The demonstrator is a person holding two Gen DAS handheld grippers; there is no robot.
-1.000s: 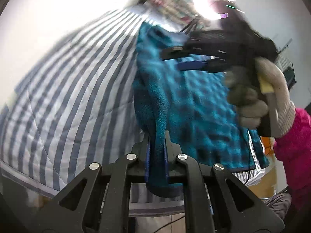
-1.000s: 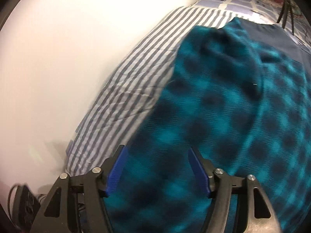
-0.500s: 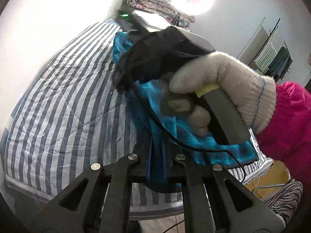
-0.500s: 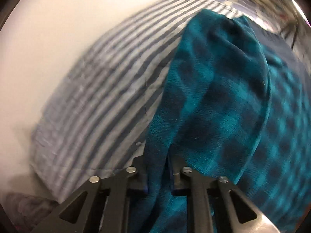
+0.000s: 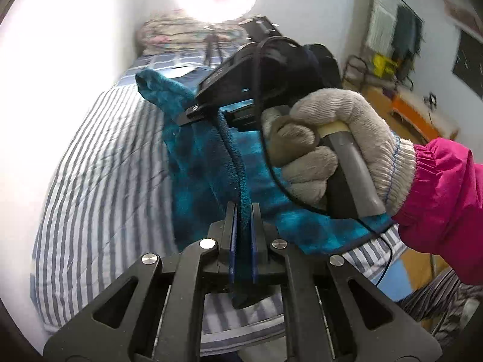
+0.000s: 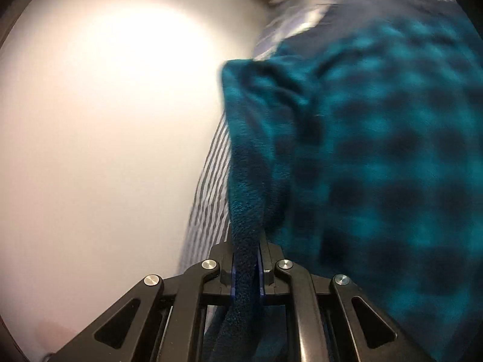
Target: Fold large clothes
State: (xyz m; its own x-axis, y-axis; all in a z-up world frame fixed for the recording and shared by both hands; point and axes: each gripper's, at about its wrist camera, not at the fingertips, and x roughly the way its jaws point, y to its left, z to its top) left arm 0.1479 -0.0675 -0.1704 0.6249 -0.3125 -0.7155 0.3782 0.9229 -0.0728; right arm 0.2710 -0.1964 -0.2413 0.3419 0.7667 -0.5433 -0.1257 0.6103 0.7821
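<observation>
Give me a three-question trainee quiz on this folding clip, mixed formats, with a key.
1. True or false: the left gripper is shut on the teal garment.
2. What covers the bed? A striped sheet; B plain white sheet; C bare mattress.
3. What is the right gripper pinching?

Key: 1 true. 2 A. 3 An edge of the same teal garment; its jaws have just been closing on it.

No text, label, brand, number or sign can be read in either view. A dark board (image 5: 469, 63) is seen on the far wall in the left wrist view, but whatever marks it carries are too small and blurred to be made out.
</observation>
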